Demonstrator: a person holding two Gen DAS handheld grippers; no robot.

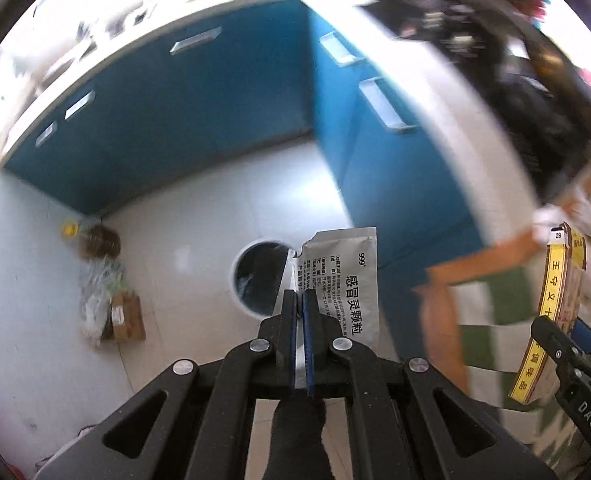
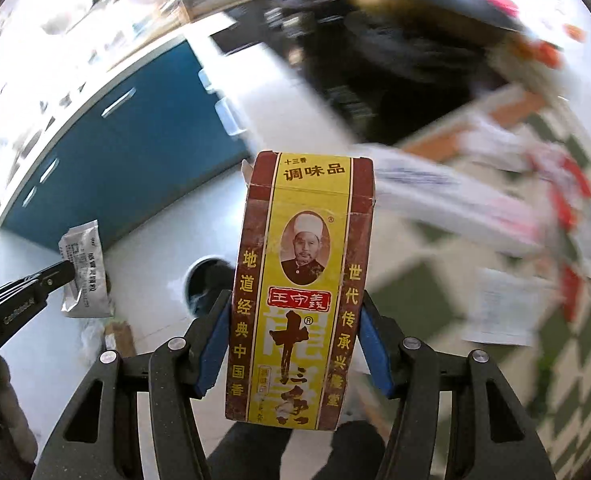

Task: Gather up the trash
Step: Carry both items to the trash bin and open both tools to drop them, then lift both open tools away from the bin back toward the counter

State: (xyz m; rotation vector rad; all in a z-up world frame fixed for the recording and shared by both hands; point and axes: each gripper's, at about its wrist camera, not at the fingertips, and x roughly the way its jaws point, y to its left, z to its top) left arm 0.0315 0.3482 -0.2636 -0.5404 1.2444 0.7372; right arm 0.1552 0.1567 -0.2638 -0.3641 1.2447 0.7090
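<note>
My left claw [image 1: 302,300] is clenched on a torn silver sachet [image 1: 345,280]; my right claw [image 2: 295,320] grasps an upright spice box [image 2: 295,292]. The round bin [image 1: 257,278] on the floor lies at about eleven o'clock of the left claw, so my left hand looks nearer.

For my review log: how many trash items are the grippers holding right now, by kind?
Silver foil sachet, in the left gripper: 1
Yellow-and-brown seasoning box, in the right gripper: 1
Total: 2
</note>
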